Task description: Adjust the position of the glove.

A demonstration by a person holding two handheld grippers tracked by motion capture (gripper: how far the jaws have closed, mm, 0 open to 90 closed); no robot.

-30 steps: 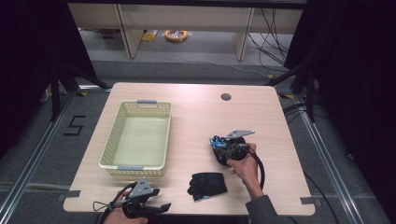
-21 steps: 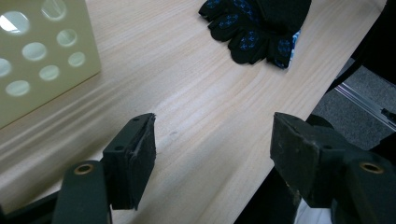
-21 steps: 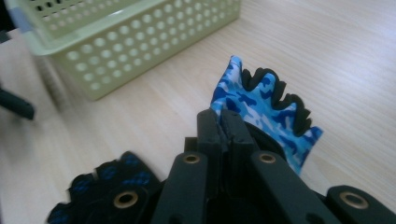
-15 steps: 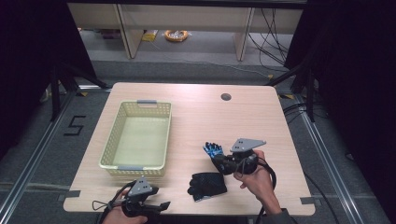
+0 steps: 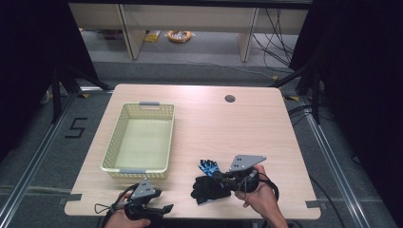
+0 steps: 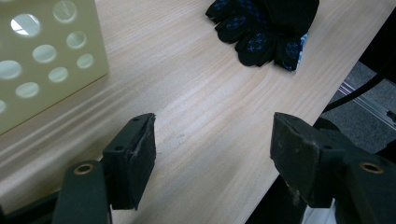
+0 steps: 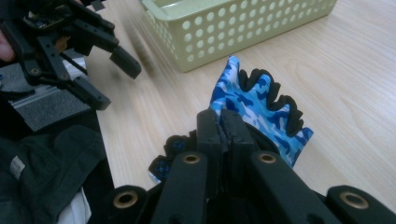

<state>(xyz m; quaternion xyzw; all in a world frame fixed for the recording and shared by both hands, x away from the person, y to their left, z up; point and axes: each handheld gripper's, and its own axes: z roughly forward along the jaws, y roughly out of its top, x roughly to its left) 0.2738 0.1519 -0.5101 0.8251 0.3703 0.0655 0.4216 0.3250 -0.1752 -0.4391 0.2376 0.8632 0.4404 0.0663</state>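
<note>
My right gripper (image 5: 215, 175) is shut on a blue camouflage glove (image 5: 208, 166) near the table's front edge. In the right gripper view the two jaws (image 7: 220, 119) meet on the glove's cuff, and the blue glove (image 7: 254, 109) fans out beyond them. A pile of black gloves (image 5: 209, 189) lies right beneath and beside it, seen up close as the black gloves (image 6: 261, 28) in the left gripper view. My left gripper (image 5: 164, 209) rests open at the front edge, its jaws (image 6: 212, 154) wide apart over bare wood.
A pale yellow perforated basket (image 5: 140, 171) stands empty on the left half of the table, its wall (image 6: 42, 60) close to the left gripper. The left gripper (image 7: 112, 74) also shows in the right gripper view. A round cable hole (image 5: 230, 99) sits far back.
The right hand has carried the blue glove leftward and toward the front edge, up to the black gloves. The left gripper has stayed put.
</note>
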